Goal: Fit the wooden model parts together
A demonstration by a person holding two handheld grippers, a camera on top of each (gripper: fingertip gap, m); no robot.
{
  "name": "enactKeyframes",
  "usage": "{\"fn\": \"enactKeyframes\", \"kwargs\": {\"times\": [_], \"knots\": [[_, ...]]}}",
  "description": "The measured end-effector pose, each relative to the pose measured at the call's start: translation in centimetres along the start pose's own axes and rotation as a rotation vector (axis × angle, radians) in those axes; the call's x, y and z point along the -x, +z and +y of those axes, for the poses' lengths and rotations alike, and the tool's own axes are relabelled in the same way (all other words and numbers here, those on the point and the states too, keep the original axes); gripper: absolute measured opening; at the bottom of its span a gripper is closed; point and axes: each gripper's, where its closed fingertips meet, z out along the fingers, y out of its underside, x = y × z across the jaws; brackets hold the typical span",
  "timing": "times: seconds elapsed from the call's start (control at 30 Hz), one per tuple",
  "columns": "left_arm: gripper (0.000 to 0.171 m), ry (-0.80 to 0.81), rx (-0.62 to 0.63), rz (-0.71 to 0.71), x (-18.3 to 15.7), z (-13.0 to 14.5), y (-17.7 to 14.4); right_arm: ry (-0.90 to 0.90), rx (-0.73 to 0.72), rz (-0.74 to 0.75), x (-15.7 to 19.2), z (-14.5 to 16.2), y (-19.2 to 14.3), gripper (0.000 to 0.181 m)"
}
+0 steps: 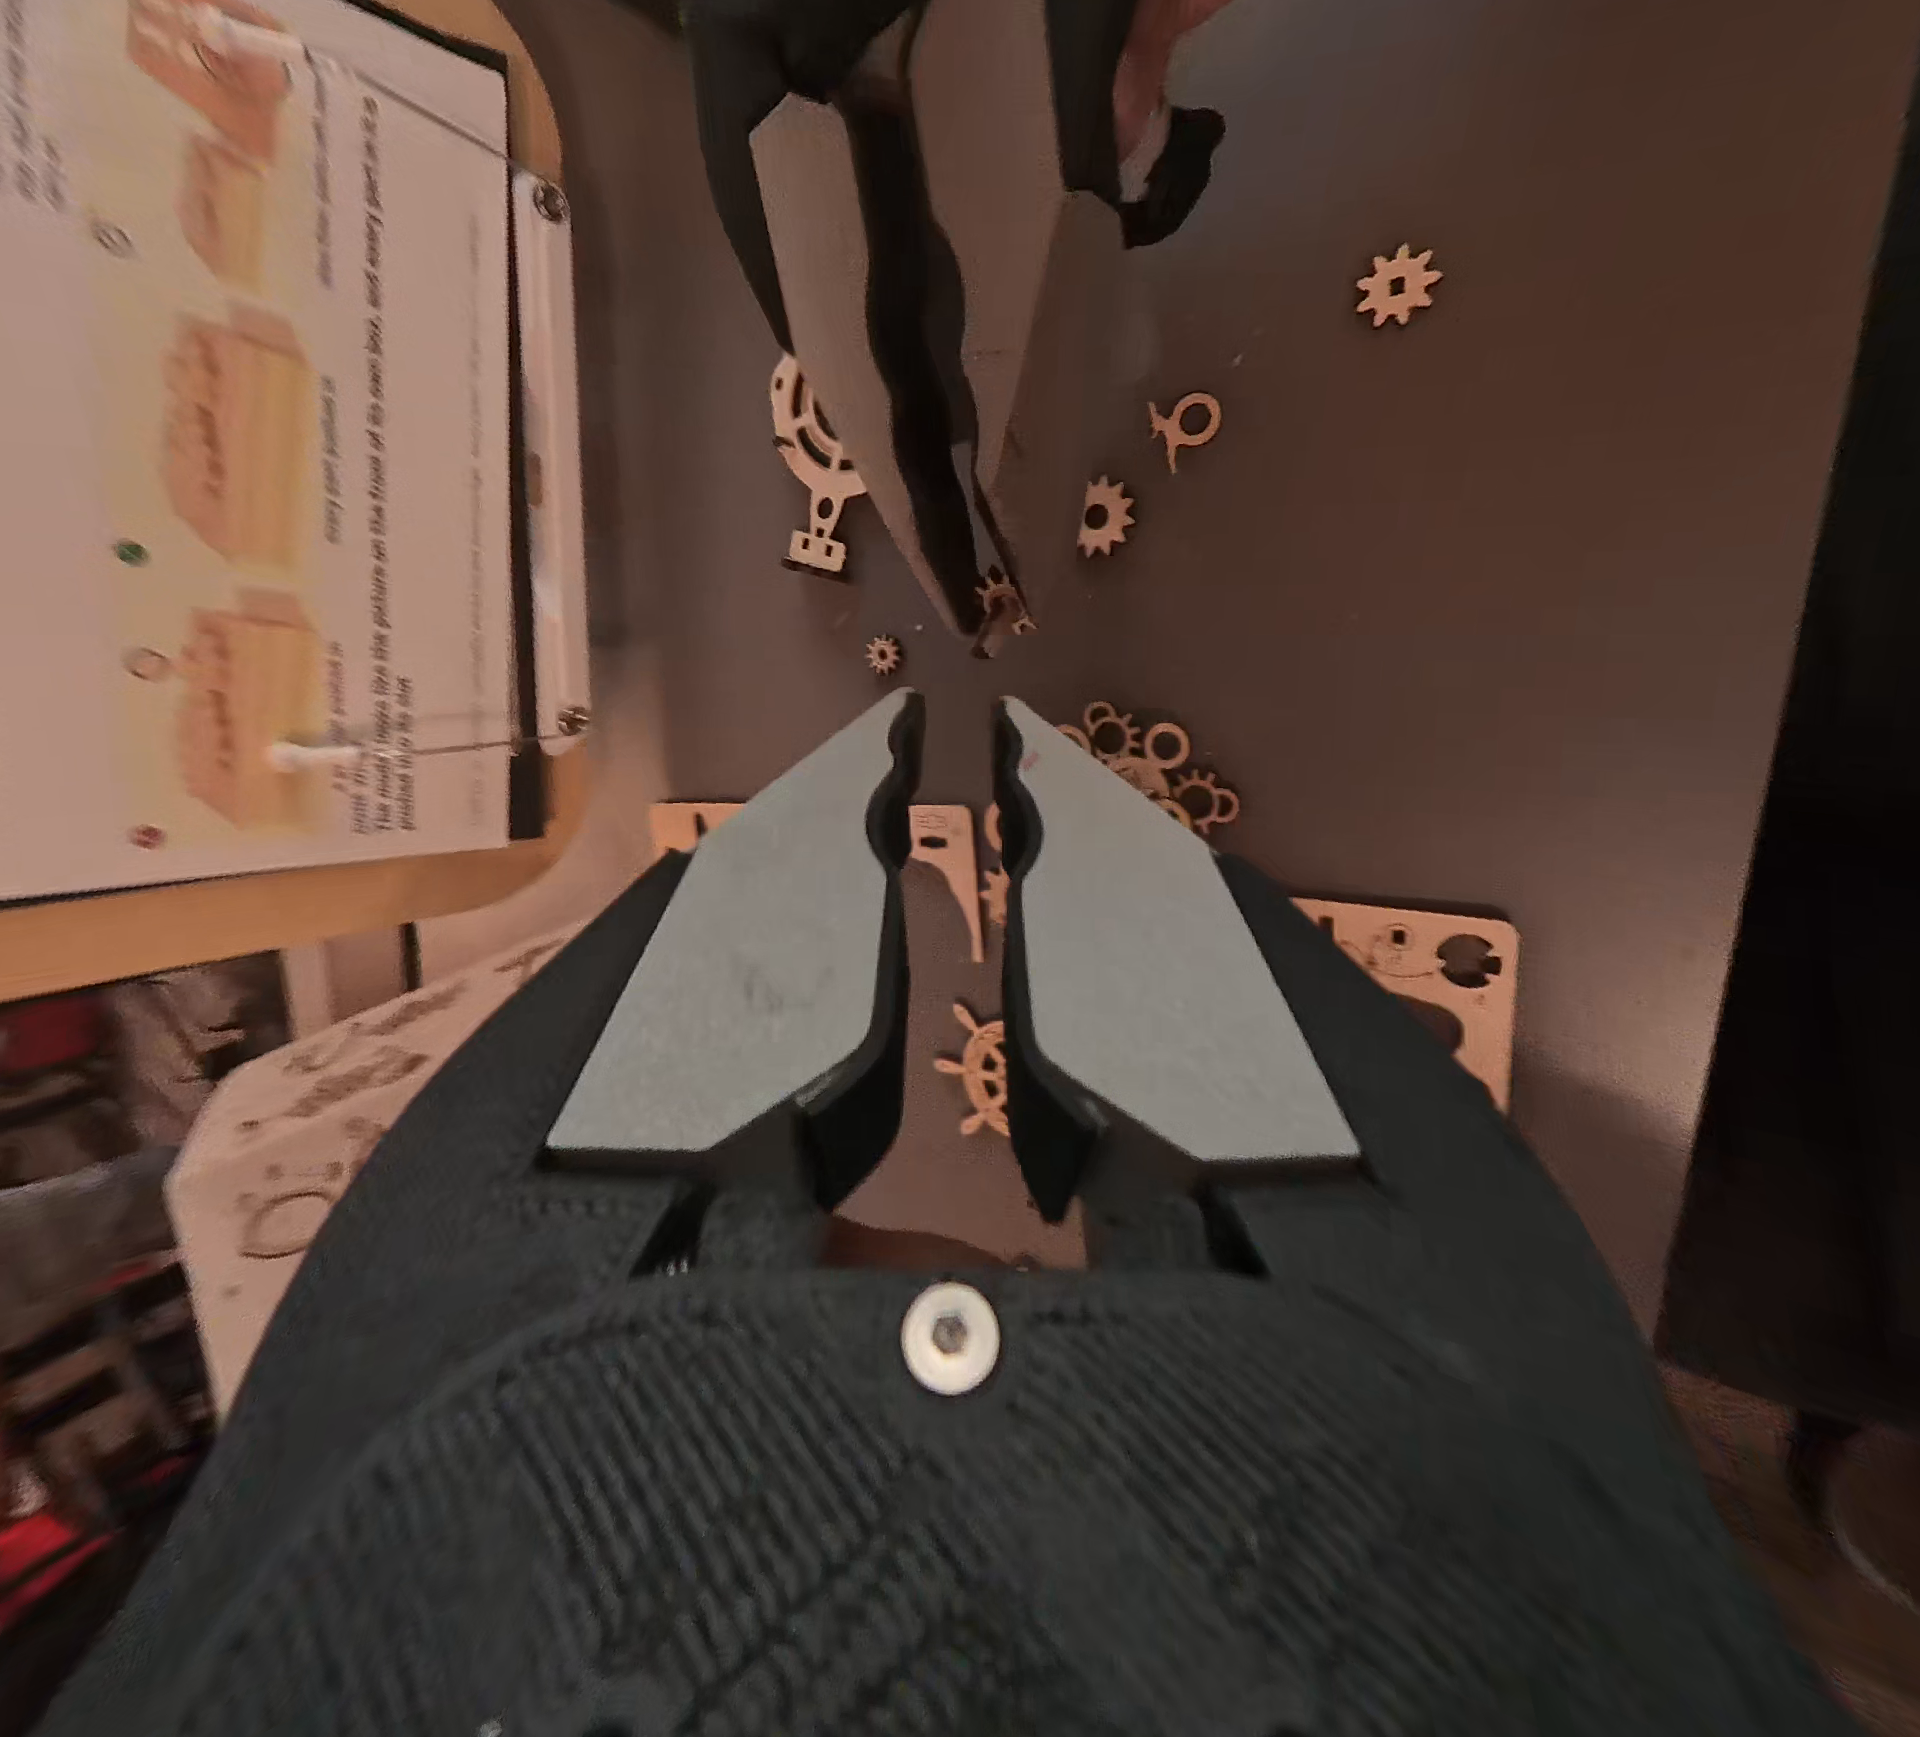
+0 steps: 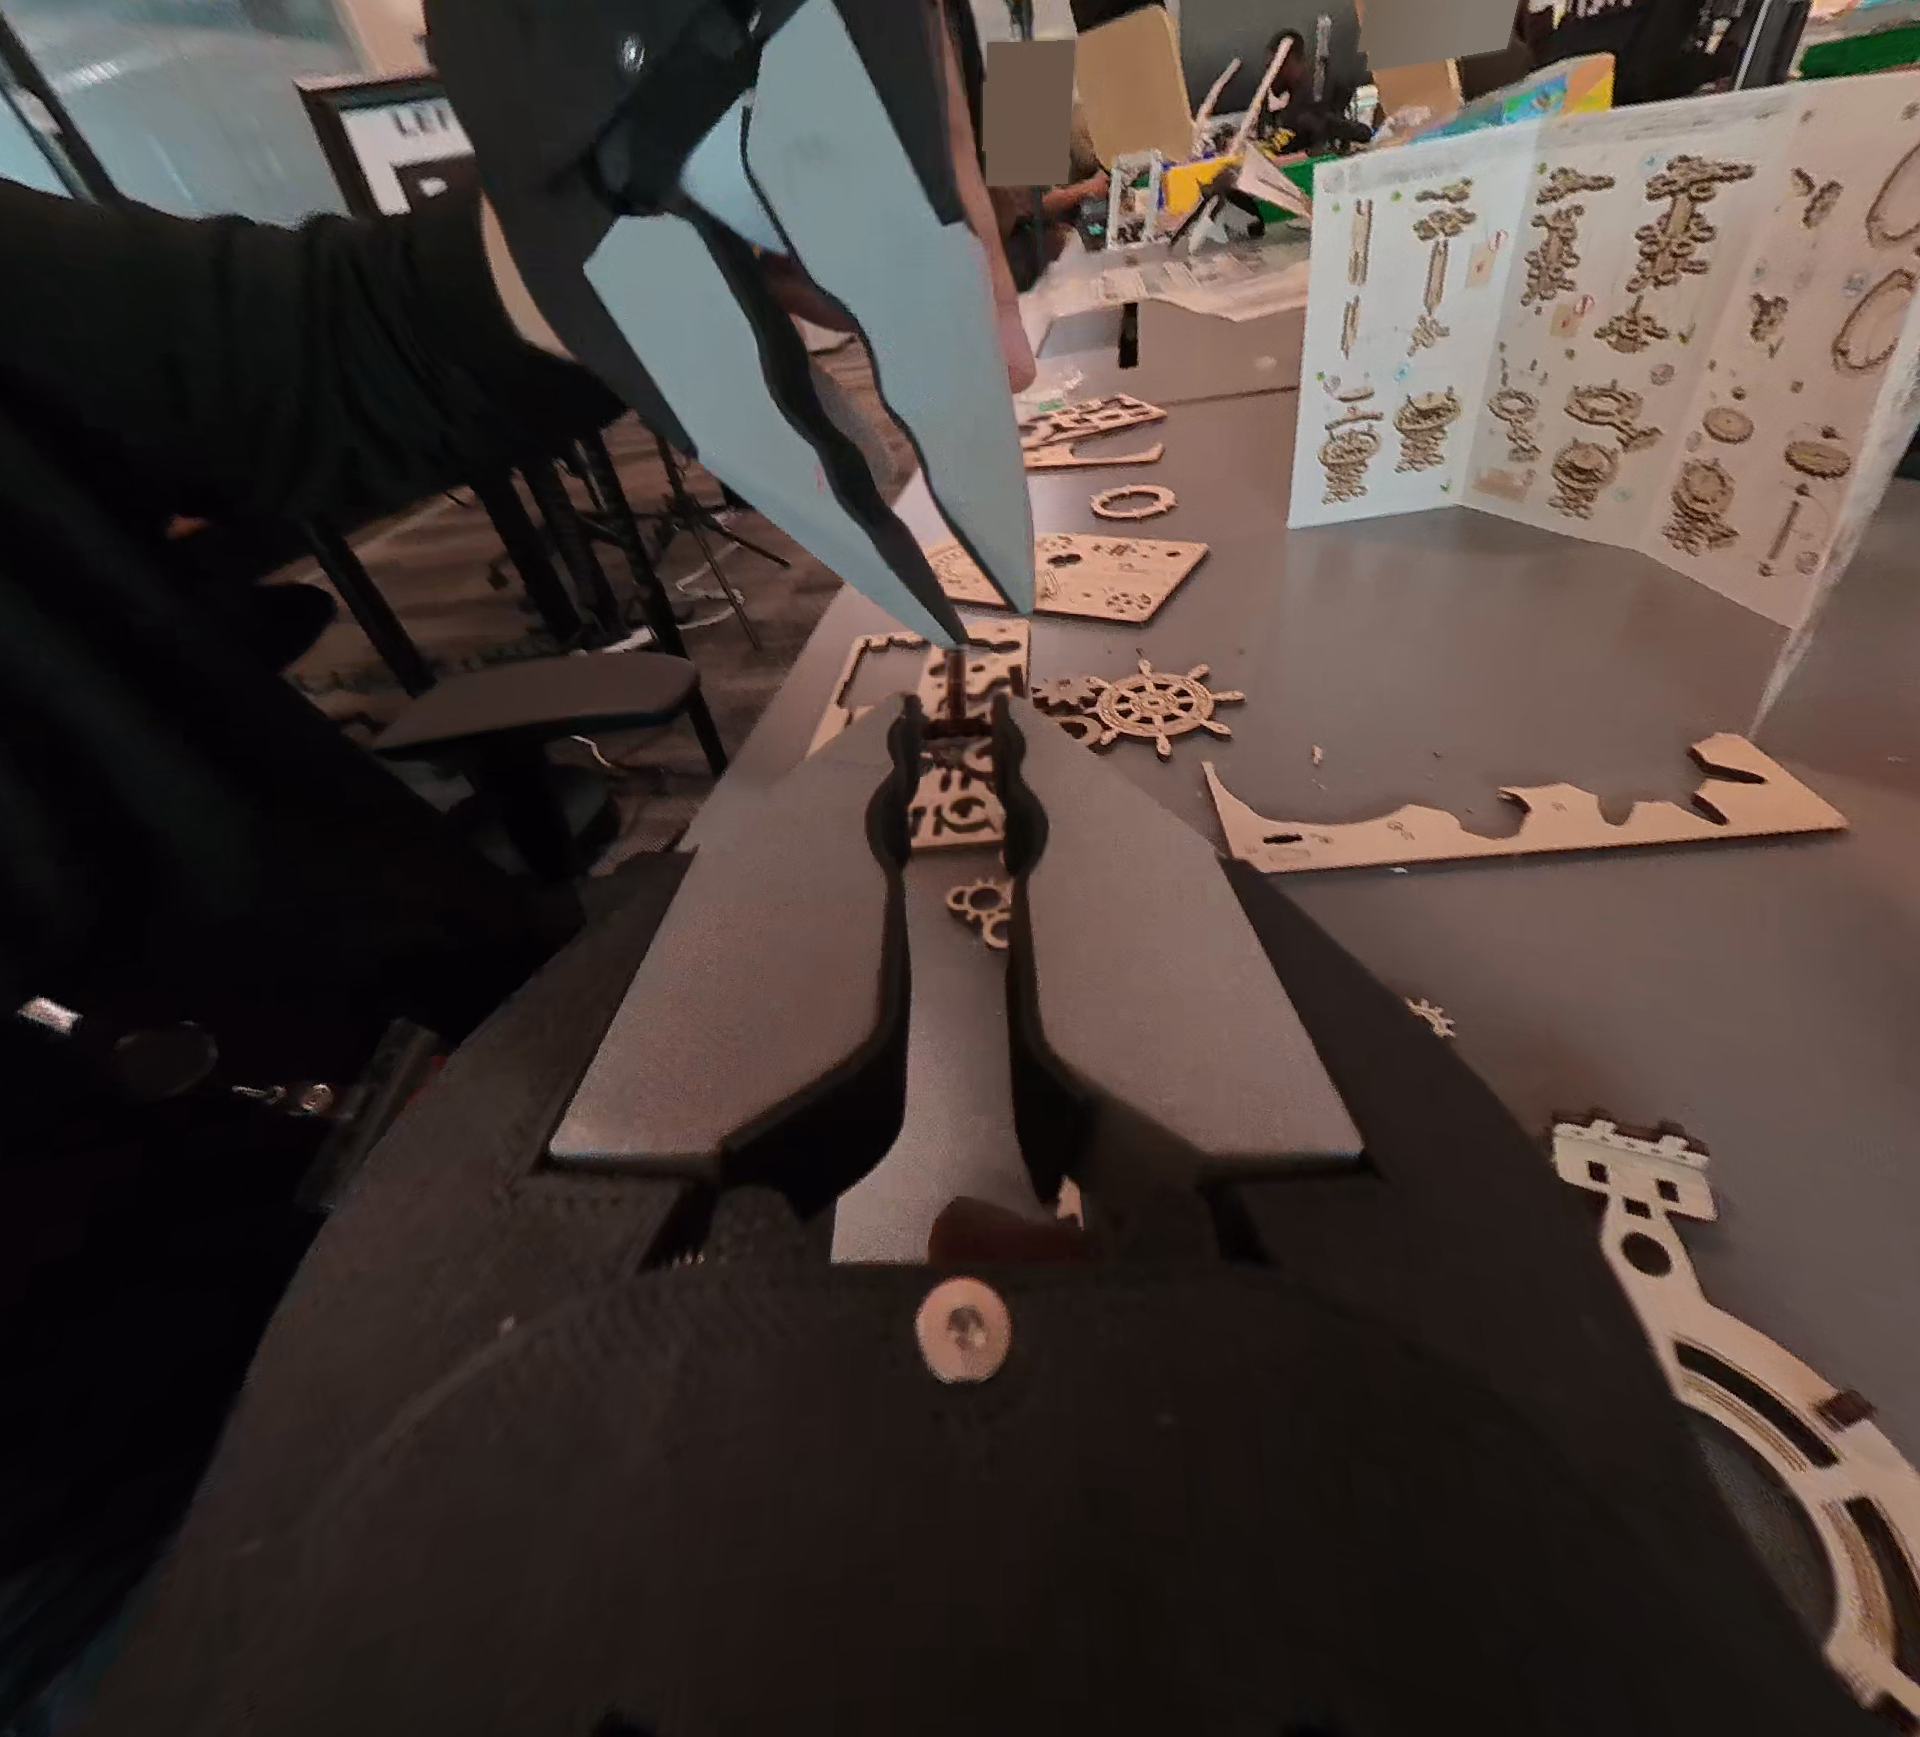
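Observation:
My right gripper (image 2: 956, 713) is shut on a small wooden gear (image 2: 951, 752) with a dark peg (image 2: 954, 674) standing up from it, held just above the grey table (image 2: 1455, 648). In the left wrist view the right gripper (image 1: 987, 622) comes in from the top with the gear (image 1: 1000, 598) at its tips. My left gripper (image 1: 958, 713) is narrowly open and empty, its tips just short of the peg (image 1: 984, 646). In the right wrist view the left gripper (image 2: 992, 625) points down, one fingertip right above the peg.
Loose parts lie around: a ship's wheel (image 2: 1153, 705), gears (image 1: 1397, 285), a ring piece (image 1: 1190, 420), an arc-shaped frame (image 1: 816, 461), a gear cluster (image 1: 1153, 773) and punched wooden sheets (image 2: 1507, 830). A folded instruction sheet (image 2: 1610, 337) stands at the back right. A booklet (image 1: 260, 440) lies to the left. The grippers are tip to tip, or close to it.

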Motion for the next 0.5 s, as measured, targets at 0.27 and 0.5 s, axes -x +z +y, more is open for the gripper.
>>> {"fn": "enactKeyframes", "kwargs": {"times": [0.27,0.5], "knots": [[0.007,0.177,-0.054,-0.023,-0.7,-2.0,-0.3,0.027,-0.043,-0.065,1.0,-0.8,-0.1,0.010],[0.004,0.309,-0.023,-0.038,-1.3,-2.0,-0.3,0.047,-0.033,-0.097,1.5,-0.6,0.0,0.009]]}}
